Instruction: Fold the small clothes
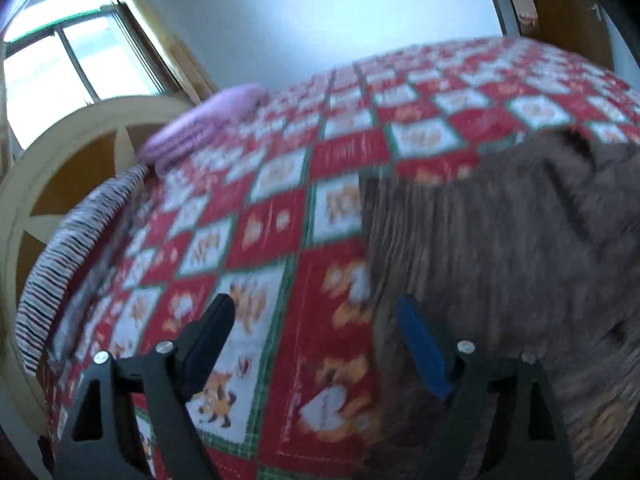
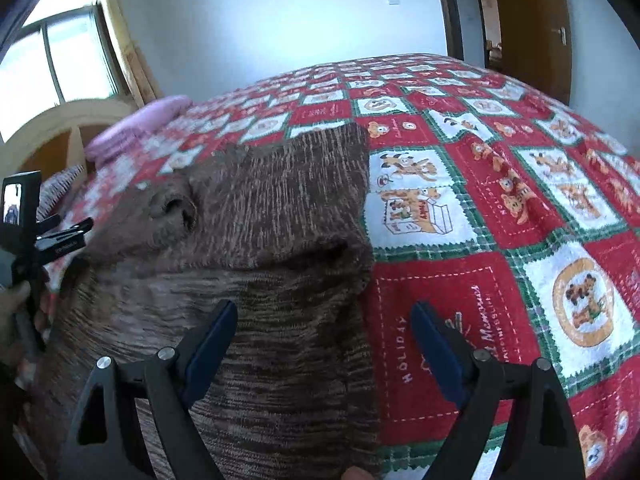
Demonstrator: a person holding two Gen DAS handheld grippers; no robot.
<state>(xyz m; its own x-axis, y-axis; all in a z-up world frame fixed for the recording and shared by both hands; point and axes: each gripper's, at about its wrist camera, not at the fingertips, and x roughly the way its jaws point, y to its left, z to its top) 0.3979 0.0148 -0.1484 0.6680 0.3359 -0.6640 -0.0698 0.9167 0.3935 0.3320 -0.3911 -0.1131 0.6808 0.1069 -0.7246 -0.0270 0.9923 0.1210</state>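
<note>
A brown knitted garment (image 2: 272, 248) lies on the red, white and green checked bedspread (image 2: 500, 208), with one part folded over the rest. In the left wrist view, which is blurred, the same brown garment (image 1: 500, 248) fills the right side. My left gripper (image 1: 316, 312) is open above the garment's left edge, with nothing between its pads. My right gripper (image 2: 324, 316) is open above the garment's right edge, its left finger over the knit and its right finger over the bedspread. The left-hand tool (image 2: 24, 216) shows at the left edge of the right wrist view.
A pink folded cloth (image 1: 208, 120) lies at the far left of the bed, beside a striped pillow (image 1: 76, 248) and a cream headboard (image 1: 60, 148). A window (image 1: 60, 64) is behind it. A wooden door (image 2: 532, 32) stands beyond the bed's far right.
</note>
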